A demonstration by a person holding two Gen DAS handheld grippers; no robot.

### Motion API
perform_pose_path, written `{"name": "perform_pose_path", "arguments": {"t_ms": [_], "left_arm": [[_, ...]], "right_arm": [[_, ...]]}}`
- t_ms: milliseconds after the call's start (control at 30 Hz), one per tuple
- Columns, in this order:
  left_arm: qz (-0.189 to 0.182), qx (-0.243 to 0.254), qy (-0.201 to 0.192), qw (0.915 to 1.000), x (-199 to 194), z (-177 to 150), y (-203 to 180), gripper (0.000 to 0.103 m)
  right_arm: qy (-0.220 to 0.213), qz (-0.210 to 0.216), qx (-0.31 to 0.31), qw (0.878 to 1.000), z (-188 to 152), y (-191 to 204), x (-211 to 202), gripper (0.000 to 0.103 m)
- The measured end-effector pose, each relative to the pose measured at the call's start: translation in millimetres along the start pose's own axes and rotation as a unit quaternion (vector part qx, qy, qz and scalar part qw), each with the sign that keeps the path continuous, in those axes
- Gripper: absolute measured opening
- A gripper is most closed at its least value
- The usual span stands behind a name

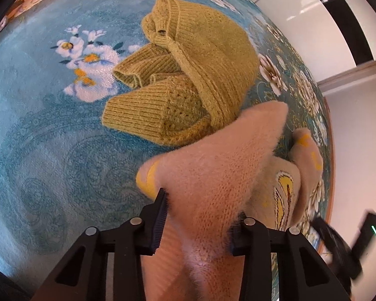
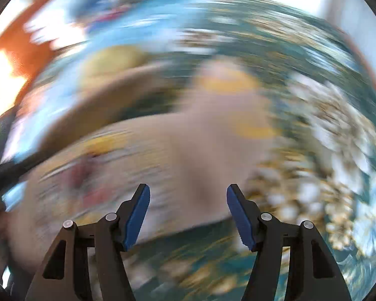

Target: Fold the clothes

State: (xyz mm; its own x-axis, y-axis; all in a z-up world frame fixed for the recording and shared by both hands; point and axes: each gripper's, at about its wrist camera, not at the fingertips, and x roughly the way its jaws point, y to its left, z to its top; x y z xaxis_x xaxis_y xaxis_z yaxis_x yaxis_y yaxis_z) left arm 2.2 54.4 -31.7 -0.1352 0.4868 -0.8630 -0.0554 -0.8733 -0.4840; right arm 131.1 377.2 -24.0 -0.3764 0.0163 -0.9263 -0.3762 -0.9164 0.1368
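Note:
A fuzzy pink sweater (image 1: pixel 213 165) with yellow patterning lies bunched on the blue floral rug (image 1: pixel 50 138). My left gripper (image 1: pixel 198 213) points down at it, and a thick fold of the pink knit fills the gap between its pads, which press on it. Beyond it sits a folded olive-green knit sweater (image 1: pixel 188 75). The right wrist view is heavily motion-blurred. There my right gripper (image 2: pixel 188 188) stands open with nothing between its blue pads (image 2: pixel 137 213), above the blurred pink sweater (image 2: pixel 213 138).
The rug's ornate border (image 1: pixel 300 80) curves along the right, with pale floor (image 1: pixel 351 138) beyond it. A blurred black device with a green light (image 1: pixel 368 230) is at the lower right. A blurred yellow-green shape (image 2: pixel 107 62) shows in the right wrist view.

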Motion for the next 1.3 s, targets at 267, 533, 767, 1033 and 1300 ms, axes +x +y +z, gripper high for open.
{"name": "perform_pose_path", "arguments": {"t_ms": [267, 533, 767, 1033, 1300], "left_arm": [[0.018, 0.025, -0.02, 0.9993, -11.3, 0.4, -9.6, 0.035], [0.024, 0.058, -0.084, 0.9945, -40.6, 10.1, -27.6, 0.022], [-0.068, 0.064, -0.251, 0.9636, -150.7, 30.8, -15.0, 0.019], [-0.016, 0.005, -0.29, 0.9568, -168.2, 54.7, 61.6, 0.024], [0.004, -0.173, -0.136, 0.9755, -84.7, 52.6, 158.0, 0.024]], "right_arm": [[-0.017, -0.069, 0.036, 0.997, 13.9, 4.3, 32.2, 0.065], [-0.044, -0.073, 0.108, 0.991, 41.2, -15.2, 2.3, 0.009], [-0.22, 0.118, 0.138, 0.958, 86.6, -13.6, -123.6, 0.009], [-0.237, 0.176, 0.092, 0.951, 105.0, 31.1, -97.1, 0.009], [-0.055, 0.098, 0.101, 0.989, 84.3, 57.9, 35.7, 0.009]]}}
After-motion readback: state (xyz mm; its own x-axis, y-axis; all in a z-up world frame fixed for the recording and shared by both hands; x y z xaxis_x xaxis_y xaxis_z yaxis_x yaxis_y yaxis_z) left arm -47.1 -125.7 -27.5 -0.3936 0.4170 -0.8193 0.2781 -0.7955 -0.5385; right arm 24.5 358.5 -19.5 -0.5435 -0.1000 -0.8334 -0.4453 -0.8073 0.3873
